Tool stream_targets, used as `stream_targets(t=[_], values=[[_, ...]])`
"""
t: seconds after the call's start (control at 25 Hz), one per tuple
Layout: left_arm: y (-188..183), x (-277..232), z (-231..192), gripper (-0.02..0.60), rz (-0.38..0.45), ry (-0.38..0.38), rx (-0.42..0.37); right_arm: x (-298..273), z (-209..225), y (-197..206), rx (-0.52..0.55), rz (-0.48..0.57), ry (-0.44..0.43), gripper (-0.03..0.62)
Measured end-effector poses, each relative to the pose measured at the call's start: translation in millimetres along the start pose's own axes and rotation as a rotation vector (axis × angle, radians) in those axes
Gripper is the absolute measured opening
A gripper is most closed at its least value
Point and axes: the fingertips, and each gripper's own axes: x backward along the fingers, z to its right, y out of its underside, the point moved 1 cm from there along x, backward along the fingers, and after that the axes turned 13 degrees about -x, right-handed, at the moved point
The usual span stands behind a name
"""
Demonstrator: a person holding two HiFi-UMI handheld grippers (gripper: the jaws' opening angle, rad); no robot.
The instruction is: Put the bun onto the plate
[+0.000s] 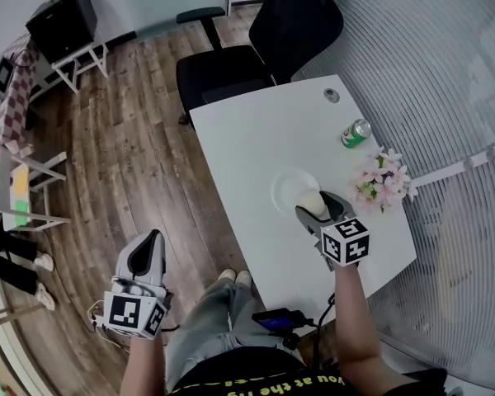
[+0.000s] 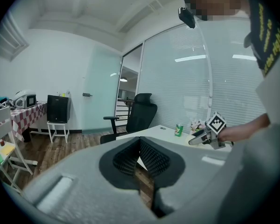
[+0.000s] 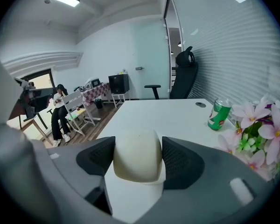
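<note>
White worktop (image 1: 256, 139) ahead, the plate (image 1: 285, 186) near its middle, and the right gripper (image 1: 316, 206) is at the plate's near rim. Its jaws are clamped on both sides of the pale bun (image 3: 136, 155), though whether the bun touches the plate is hard to call. Away to the left, over the wood floor (image 1: 132, 163), the left gripper (image 1: 151, 246) is empty, jaws pressed together.

Head view overhead, others low — shared table (image 1: 256, 147)
</note>
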Motion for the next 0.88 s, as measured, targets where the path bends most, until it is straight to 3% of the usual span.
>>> stream_targets(t=[0.88], values=[[3.6,6.4,5.7,0.003,-0.017,-0.006,0.006,-68.8,30.5,19.5,0.003,-0.066,0.015,0.322]])
